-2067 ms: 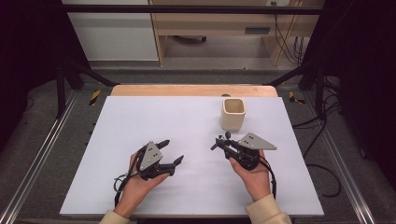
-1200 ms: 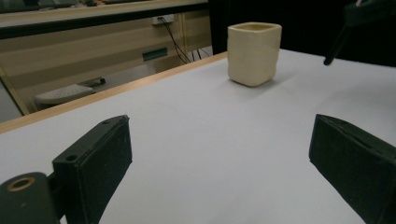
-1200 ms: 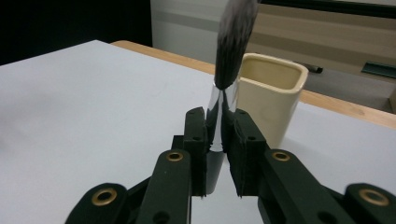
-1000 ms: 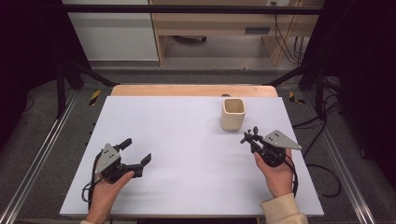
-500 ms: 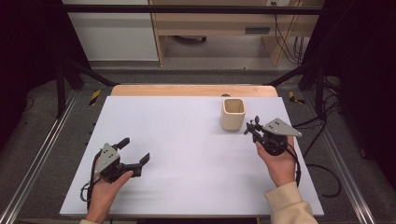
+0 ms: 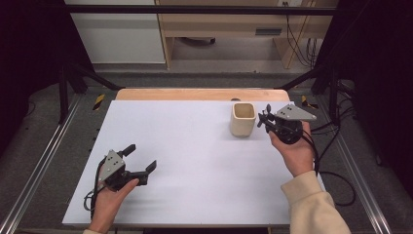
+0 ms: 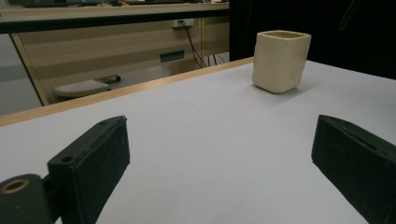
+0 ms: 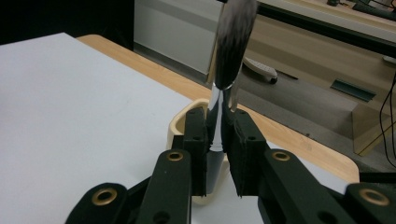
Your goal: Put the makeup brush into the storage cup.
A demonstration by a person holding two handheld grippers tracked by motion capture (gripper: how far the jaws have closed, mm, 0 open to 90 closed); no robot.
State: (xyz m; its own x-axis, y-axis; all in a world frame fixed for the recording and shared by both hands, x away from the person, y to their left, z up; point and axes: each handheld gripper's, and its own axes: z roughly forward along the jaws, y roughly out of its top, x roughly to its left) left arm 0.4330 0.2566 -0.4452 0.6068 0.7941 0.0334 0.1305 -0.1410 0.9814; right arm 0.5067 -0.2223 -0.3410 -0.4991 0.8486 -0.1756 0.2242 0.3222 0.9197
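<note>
A cream square cup (image 6: 242,119) stands upright at the back right of the white table (image 6: 195,146). Just right of the cup, a hand holds my right gripper (image 6: 266,120), raised slightly off the table. In the right gripper view its jaws (image 8: 219,135) are shut on the silver ferrule of a brush (image 8: 229,46), whose dark bristles point up, and the cup rim (image 8: 180,122) lies right behind the jaws. My left gripper (image 6: 141,157) rests open near the front left corner with nothing in it. In the left gripper view its fingers (image 7: 93,158) frame bare table, with the cup (image 7: 280,60) far off.
A wooden strip (image 6: 195,94) runs along the table's far edge. Metal rails (image 6: 44,161) flank both sides, and cables (image 6: 336,180) trail at the right. Beyond the far edge are a wooden desk (image 7: 116,42) and the floor.
Both grippers moved apart from the table's middle. Over the last second the right gripper has travelled away and left with the brush to the cup's side. The left gripper has stayed put.
</note>
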